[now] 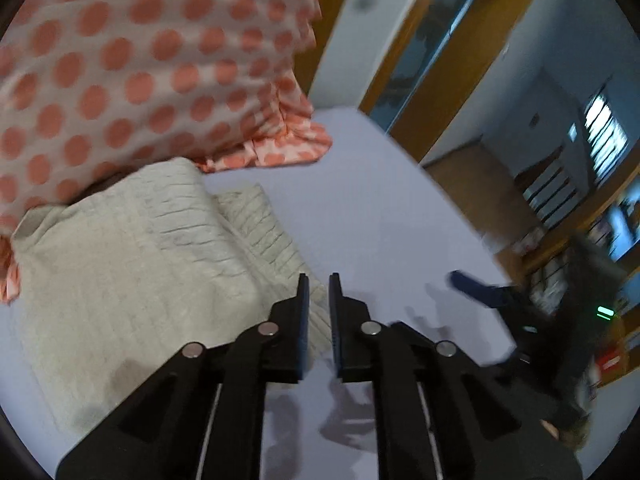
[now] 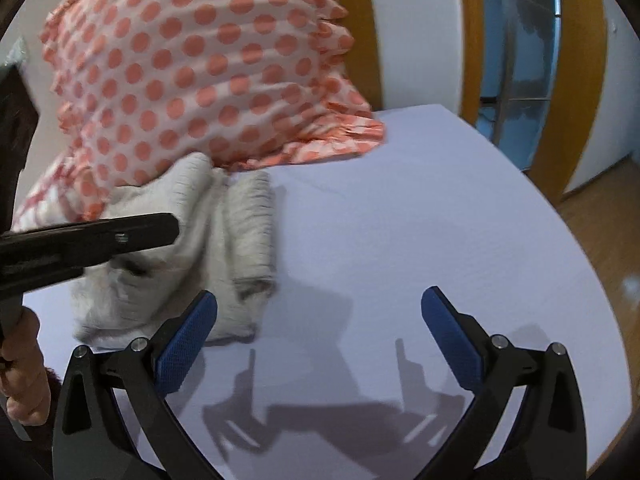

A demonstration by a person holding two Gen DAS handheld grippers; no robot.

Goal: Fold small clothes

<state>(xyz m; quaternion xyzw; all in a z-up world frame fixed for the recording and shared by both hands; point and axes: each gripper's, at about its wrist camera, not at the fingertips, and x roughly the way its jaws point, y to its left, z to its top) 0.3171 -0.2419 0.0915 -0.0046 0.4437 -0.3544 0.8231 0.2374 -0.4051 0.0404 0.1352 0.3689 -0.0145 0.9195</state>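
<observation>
One garment, a cream ribbed knit (image 1: 132, 248), lay on the left of the pale lavender desk (image 1: 360, 208), and it looked already gathered into a compact stack: in the right wrist view the cream ribbed knit (image 2: 224, 240) showed a flat body with a narrower roll doubled beside it. I judged this piece mostly folded, perhaps wanting a last tidy of its near corner. Behind it, touching its far edge, a polka-dot cloth (image 1: 152, 64) with coral spots rose in a loose, crumpled heap; whether it was clothing awaiting a fold or bedding I could not tell, but if clothing it was plainly not yet done.

The left gripper (image 1: 319, 280) hovered just beside the knit's right edge, its jaws drawn nearly together with a slim gap and nothing between them. In the right wrist view the left gripper (image 2: 160, 232) reached across over the knit.

Further right, the right gripper (image 2: 320, 308) stood with its blue-padded jaws spread wide and empty, above bare desk near the knit's front corner; the right gripper (image 1: 468, 284) appeared blurred at the desk's right side in the left view.

The right half of the desk lay bare, giving ample room to spread a piece. Its right edge dropped to a wooden floor (image 2: 600, 248), with a wood-framed panel (image 2: 520, 60) standing close beyond the far corner, so wide sweeps that way would risk pushing cloth off.
</observation>
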